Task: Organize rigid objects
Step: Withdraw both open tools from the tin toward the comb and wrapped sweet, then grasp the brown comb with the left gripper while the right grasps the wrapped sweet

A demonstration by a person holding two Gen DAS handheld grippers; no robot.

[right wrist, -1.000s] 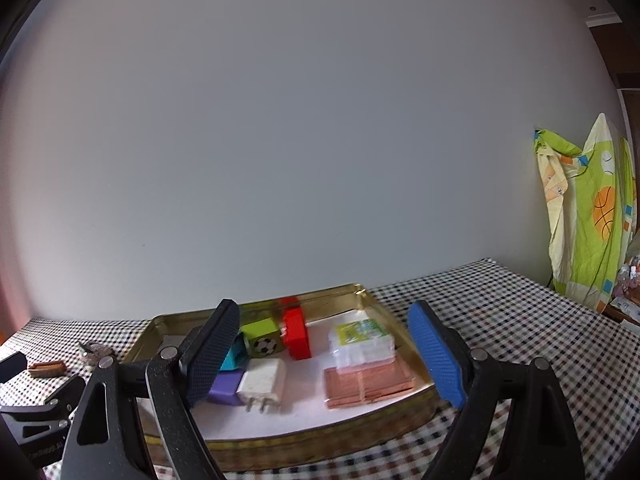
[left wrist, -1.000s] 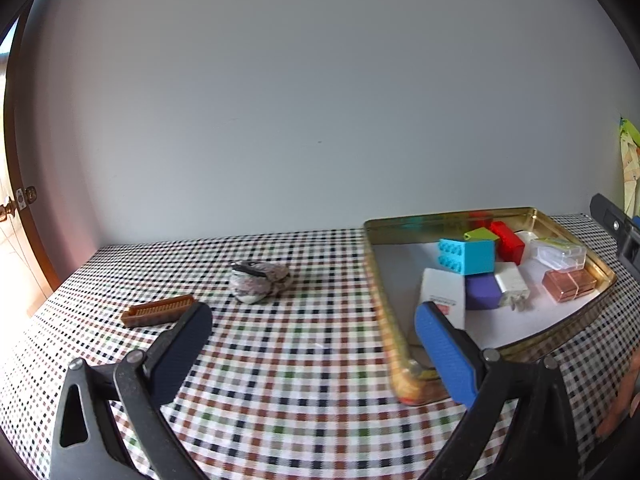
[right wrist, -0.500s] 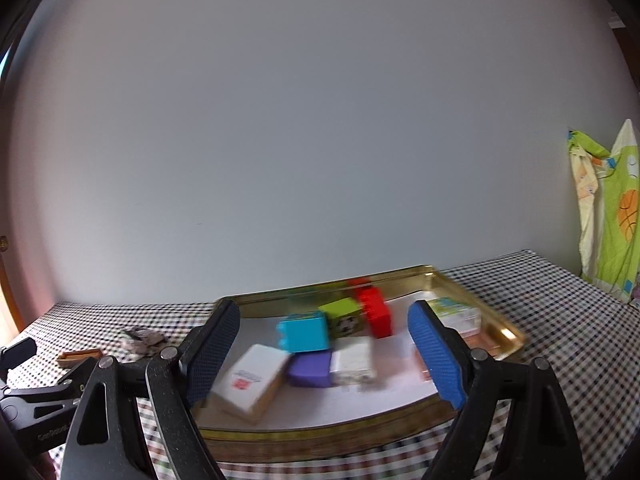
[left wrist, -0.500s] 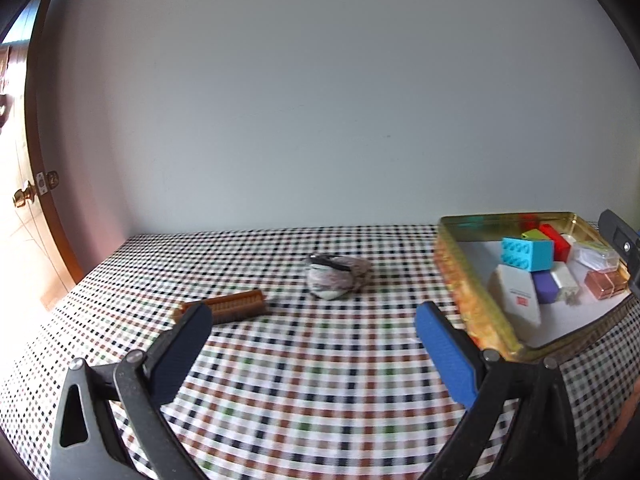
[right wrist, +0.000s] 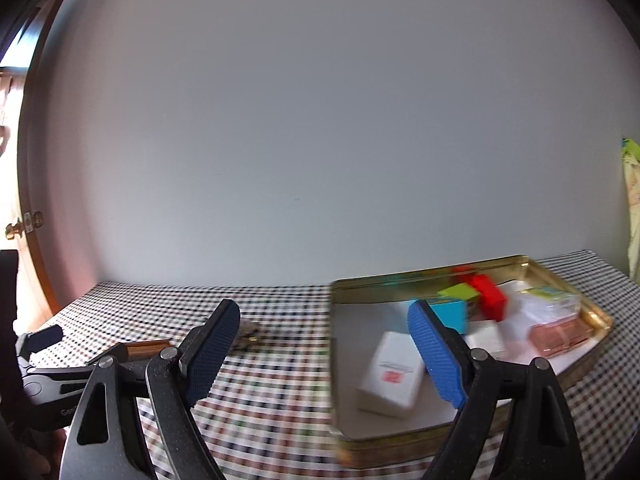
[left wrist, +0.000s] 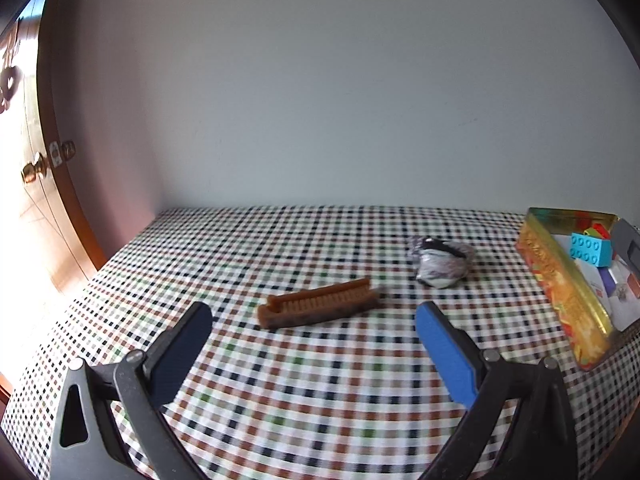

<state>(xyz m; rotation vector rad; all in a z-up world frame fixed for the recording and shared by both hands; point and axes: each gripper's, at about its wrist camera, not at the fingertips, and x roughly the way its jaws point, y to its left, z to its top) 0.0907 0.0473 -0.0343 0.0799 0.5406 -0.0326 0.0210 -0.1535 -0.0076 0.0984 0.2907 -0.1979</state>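
while both grippers hang above a counter covered in a checked cloth, the left gripper has its jaws spread wide with nothing between the pads, pointing down toward a brown ridged bar that lies flat on the cloth just ahead of its fingertips. a small grey-and-white crumpled lump with a dark band on top sits to the right of the bar and a little further back, apart from it. at the right edge of the left wrist view stands a shallow gold tin tray, its patterned wall toward the camera; a turquoise toy brick shows inside it. the right gripper also has its jaws wide apart and grips nothing; it hangs over the left rim of the same gold tin tray. in the right wrist view, which is blurred, the tray holds a white box with a red mark near its front, the turquoise toy brick behind it, a lime-green block, a red block, a clear plastic case and a copper-coloured stack at the right end. the left gripper appears at the left edge of that view, with the brown ridged bar beyond it. a plain pale wall backs the counter, and a wooden door with a brass knob stands at far left.
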